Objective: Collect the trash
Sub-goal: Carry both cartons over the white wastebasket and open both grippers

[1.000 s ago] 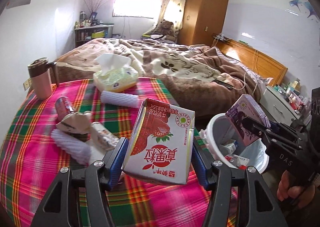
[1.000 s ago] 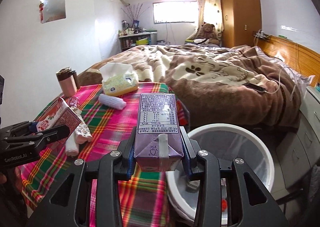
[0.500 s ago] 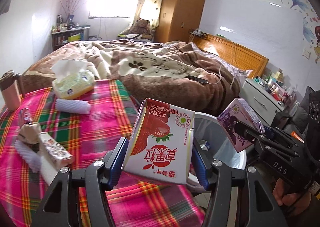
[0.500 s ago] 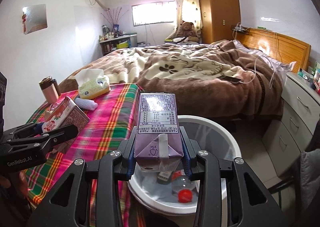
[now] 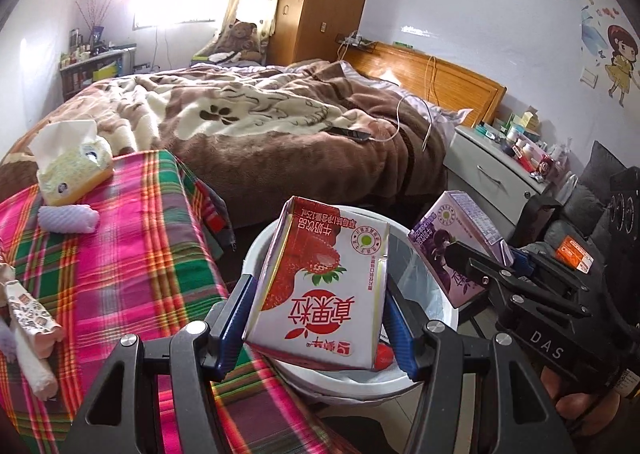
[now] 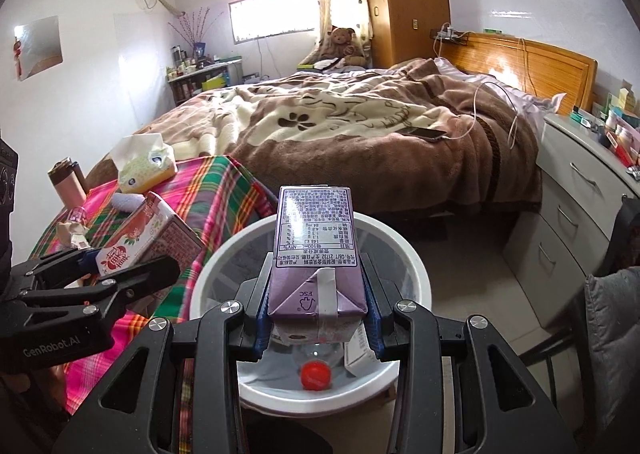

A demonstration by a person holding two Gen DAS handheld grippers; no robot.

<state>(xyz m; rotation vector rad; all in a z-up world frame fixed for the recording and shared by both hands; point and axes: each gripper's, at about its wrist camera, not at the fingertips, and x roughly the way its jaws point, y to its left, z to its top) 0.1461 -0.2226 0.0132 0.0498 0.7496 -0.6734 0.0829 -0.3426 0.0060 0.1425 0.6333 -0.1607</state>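
Looking along the left gripper (image 5: 316, 318), its jaws clamped a strawberry milk carton (image 5: 320, 286), dented, over the white bin (image 5: 260, 250), while wrappers (image 5: 28, 318) waited on the plaid table (image 5: 132, 254). From the right wrist, the right gripper (image 6: 318, 318) pinched a purple carton (image 6: 316, 254) above the bin (image 6: 416, 266), which already held a bottle (image 6: 316, 368); neither carton was dropped yet.

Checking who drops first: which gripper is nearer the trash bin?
Right. The right gripper hangs over the trash bin opening; the left gripper hangs at its table-side rim.
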